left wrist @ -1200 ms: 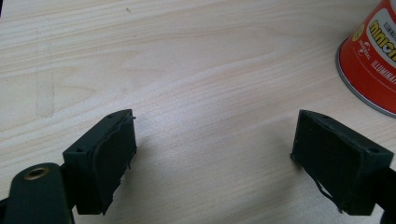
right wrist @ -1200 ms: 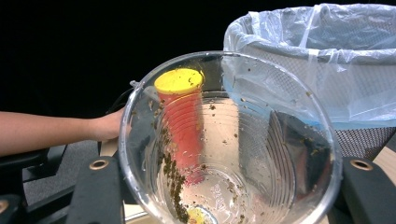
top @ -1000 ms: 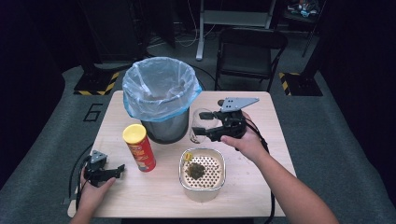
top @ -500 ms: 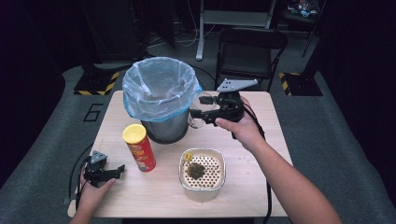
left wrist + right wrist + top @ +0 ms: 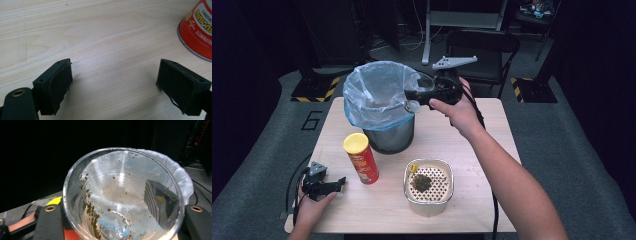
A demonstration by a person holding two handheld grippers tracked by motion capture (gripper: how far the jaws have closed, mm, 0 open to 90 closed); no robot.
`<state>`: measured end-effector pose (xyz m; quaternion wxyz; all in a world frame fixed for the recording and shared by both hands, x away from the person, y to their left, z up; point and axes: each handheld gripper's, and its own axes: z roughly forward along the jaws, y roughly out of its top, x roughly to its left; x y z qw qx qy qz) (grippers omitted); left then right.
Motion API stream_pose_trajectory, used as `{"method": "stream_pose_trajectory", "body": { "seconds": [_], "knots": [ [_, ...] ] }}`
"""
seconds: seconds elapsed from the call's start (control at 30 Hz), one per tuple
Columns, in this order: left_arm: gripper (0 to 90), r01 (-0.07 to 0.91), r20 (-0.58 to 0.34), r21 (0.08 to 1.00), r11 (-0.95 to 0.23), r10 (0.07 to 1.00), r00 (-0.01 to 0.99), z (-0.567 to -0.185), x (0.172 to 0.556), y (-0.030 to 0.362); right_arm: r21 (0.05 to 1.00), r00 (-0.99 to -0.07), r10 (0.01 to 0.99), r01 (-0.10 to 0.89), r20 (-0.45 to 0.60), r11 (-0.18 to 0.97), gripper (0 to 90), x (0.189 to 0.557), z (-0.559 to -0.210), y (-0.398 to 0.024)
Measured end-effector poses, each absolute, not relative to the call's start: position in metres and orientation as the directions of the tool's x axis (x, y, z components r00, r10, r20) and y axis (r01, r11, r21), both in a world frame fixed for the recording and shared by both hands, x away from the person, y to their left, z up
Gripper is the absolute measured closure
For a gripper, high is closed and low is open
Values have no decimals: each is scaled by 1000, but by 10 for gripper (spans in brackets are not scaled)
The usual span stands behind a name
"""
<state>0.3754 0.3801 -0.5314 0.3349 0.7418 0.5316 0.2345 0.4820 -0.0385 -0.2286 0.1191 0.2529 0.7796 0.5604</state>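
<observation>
Since a second ago my right tongs [image 5: 412, 98] have risen from the bench [image 5: 472, 150] near the strainer bowl and now hang at the rim of the bin [image 5: 382, 107], at its 3 o'clock side. They are clamped around a clear plastic cup [image 5: 122, 195], held on its side with its mouth toward the blue bag lining the bin. Brown specks cling to the cup's inner wall.

My left tongs [image 5: 332, 185] have kept to the same spot at the bench's 8 o'clock corner, jaws spread wide with nothing between them, bare wood beneath.

The white strainer bowl [image 5: 428, 186] with its dark clump sits unmoved at 6 o'clock. The red crisp can [image 5: 198, 30] with the yellow lid stands at the bin's 7 o'clock; its label reads "minions" and "ILLUMINATION".
</observation>
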Motion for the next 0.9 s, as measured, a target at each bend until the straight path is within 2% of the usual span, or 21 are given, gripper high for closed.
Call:
{"method": "stream_pose_trajectory", "body": {
  "seconds": [0.37, 0.7, 0.8, 0.9],
  "knots": [
    [127, 632, -10, 747, -206, 947, 322, -531, 375, 380, 932, -809, 584, 259, 67, 252, 327, 510, -223, 1],
    [112, 646, -21, 734, -212, 942, 334, -530, 374, 378, 920, -791, 611, 261, 30, 294, 277, 533, -235, 56],
    [112, 644, -17, 732, -221, 939, 342, -530, 374, 379, 911, -789, 613, 279, 38, 303, 126, 537, -243, 70],
    [112, 640, -10, 732, -234, 935, 353, -530, 373, 379, 901, -775, 632, 272, -3, 338, 30, 536, -251, 79]
  ]
}}
